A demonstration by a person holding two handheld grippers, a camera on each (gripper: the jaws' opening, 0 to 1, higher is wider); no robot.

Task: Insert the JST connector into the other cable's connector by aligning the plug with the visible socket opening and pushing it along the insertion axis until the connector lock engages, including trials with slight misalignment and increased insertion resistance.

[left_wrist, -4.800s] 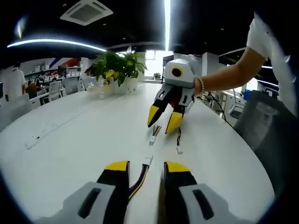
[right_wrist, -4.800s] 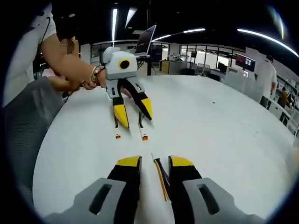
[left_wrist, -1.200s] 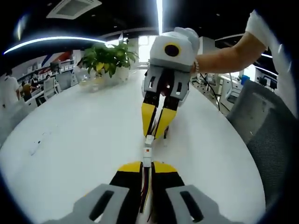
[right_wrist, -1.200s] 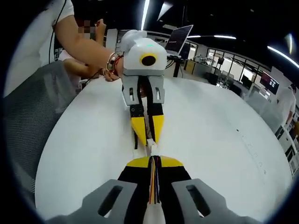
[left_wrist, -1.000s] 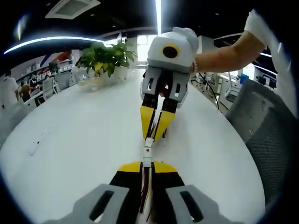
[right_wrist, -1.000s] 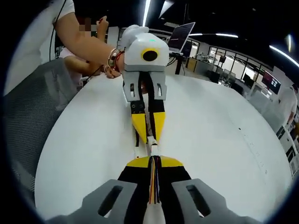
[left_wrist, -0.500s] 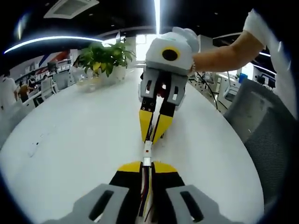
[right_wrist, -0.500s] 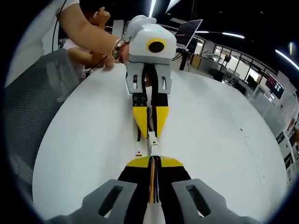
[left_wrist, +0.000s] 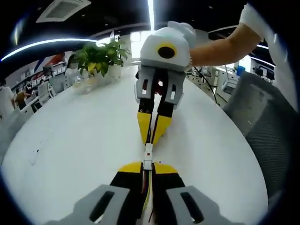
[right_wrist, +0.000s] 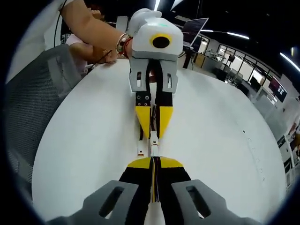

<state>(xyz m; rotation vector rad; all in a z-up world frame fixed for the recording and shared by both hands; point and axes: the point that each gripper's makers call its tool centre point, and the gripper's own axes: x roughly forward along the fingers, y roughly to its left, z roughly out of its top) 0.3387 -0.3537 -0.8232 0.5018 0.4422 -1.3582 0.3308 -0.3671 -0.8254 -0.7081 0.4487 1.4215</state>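
Since the first picture, when both tools hung apart over loose cables on the surface, the two have come nose to nose, and over the last second the gap between their tips has shrunk further. In the left gripper view the left tool (left_wrist: 146,167) is pressed together on its cable (left_wrist: 146,187), whose white plug (left_wrist: 147,162) sticks out just past the yellow tips. It touches the white connector (left_wrist: 148,150) that the right tool (left_wrist: 153,132) pinches from the far side; whether the two are fully seated I cannot tell. In the right gripper view the right tool (right_wrist: 153,162) is likewise clamped on a striped cable (right_wrist: 153,185), its connector (right_wrist: 153,150) meeting the plug (right_wrist: 153,138) at the left tool's (right_wrist: 153,130) tips. A second small white connector (right_wrist: 140,151) hangs just beside the joint. Both tools point straight at each other, low over the white surface (left_wrist: 70,131), each held from behind by a hand; a forearm (left_wrist: 215,44) reaches in from the right. A potted plant (left_wrist: 96,58) stands far back
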